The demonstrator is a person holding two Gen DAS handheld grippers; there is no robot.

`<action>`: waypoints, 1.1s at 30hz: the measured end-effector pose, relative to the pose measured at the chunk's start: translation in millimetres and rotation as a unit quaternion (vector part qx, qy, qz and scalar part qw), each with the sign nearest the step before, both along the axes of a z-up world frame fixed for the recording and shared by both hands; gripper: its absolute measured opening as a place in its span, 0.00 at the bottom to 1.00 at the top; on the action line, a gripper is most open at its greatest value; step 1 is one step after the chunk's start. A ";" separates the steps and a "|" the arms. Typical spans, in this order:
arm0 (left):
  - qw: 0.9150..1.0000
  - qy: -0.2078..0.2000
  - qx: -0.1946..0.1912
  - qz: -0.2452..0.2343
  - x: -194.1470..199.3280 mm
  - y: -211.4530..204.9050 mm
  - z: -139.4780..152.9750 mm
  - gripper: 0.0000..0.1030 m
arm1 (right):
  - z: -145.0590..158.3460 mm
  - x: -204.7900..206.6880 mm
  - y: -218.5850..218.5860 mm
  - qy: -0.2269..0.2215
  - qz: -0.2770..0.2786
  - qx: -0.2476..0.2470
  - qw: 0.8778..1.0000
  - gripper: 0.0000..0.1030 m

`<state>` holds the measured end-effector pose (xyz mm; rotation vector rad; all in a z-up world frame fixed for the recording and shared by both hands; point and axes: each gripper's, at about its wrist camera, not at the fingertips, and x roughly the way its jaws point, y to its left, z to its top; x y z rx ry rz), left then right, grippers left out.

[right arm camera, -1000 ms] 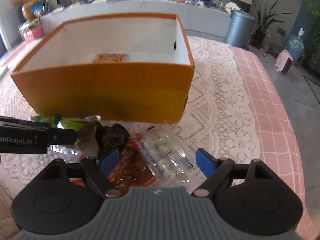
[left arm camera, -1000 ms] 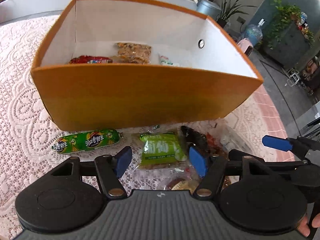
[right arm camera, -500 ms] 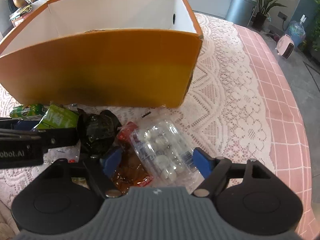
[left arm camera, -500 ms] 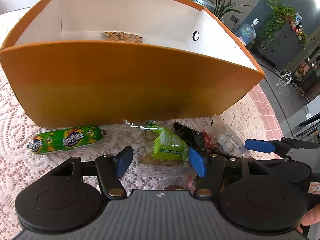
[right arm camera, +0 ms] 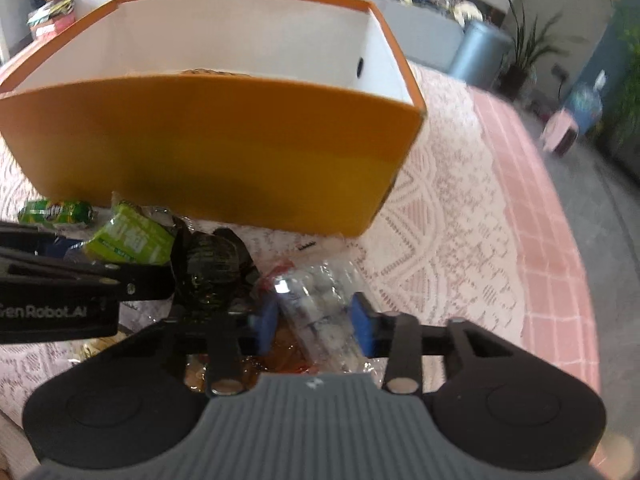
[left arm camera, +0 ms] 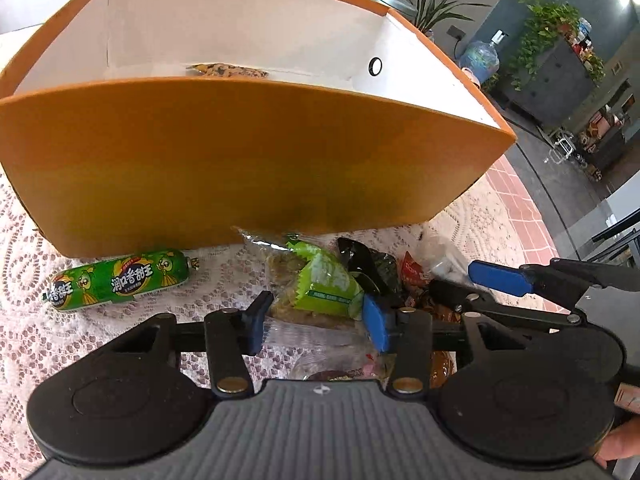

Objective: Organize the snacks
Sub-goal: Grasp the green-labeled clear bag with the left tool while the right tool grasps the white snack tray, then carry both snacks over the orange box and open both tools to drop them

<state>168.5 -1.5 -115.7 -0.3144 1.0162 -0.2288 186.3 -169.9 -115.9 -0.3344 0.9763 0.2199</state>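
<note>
Between the near wall of the orange box (left arm camera: 256,160) and the near edge of the lace-covered surface (left arm camera: 24,320): a small heap of snacks. At its left end, apart from the rest, a green sausage (left arm camera: 120,280).

Left gripper (left arm camera: 318,322): released, fingers spread to either side of the green packet (left arm camera: 324,284), no visible contact. Right gripper (right arm camera: 314,326): fingers drawn in about the clear pack (right arm camera: 316,304) of white sweets. Cannot tell through the blur whether actually pressing on it.

Likely step: picking one snack per hand for the box. To do it well:
- Close on the green packet alone, avoiding the black wrapper (left arm camera: 372,268) touching it on the right.
- Pinch the clear pack across its short width and squeeze gently, being soft film.
- Lift straight up before going forward, to clear the tall near wall.
- Mind the two grippers, close side by side here.

Green packet: tilted, propped on another wrapper, long axis slanting from far left to near right. Clear pack: lying flat, long axis roughly along the right fingers, far end angled a little left toward the box.
</note>
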 end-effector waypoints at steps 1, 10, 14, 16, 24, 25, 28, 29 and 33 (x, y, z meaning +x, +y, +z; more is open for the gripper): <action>1.000 -0.001 0.001 0.001 -1.3 0.6 1.1 0.53 | 1.4 -2.6 1.6 -0.009 0.001 -0.009 1.000 0.26; 1.000 -0.019 0.001 0.020 -16.6 7.9 13.9 0.52 | 25.4 -17.9 -10.0 -0.055 -0.026 0.027 0.998 0.15; 0.999 -0.031 0.002 0.026 -24.4 12.0 23.3 0.52 | 35.2 -25.9 -10.8 -0.076 -0.026 0.036 0.996 0.14; 0.999 -0.038 0.000 0.030 -28.7 14.3 28.6 0.52 | 40.2 -31.7 -11.9 -0.083 -0.027 0.040 0.995 0.13; 0.997 -0.067 -0.004 0.030 -46.0 18.1 51.4 0.52 | 65.4 -53.8 -24.9 -0.106 -0.057 0.077 0.990 0.13; 0.997 -0.071 -0.005 0.029 -48.7 18.4 54.9 0.52 | 69.2 -55.2 -27.9 -0.105 -0.060 0.087 0.989 0.13; 0.996 -0.085 -0.006 0.027 -56.7 19.5 66.6 0.52 | 80.0 -61.5 -32.3 -0.099 -0.062 0.117 0.986 0.13; 0.996 -0.090 -0.006 0.026 -59.2 20.1 71.1 0.52 | 83.5 -64.1 -32.7 -0.099 -0.061 0.125 0.985 0.13; 0.994 -0.107 -0.004 0.026 -67.6 21.8 88.7 0.52 | 97.2 -77.0 -30.9 -0.103 -0.056 0.149 0.982 0.13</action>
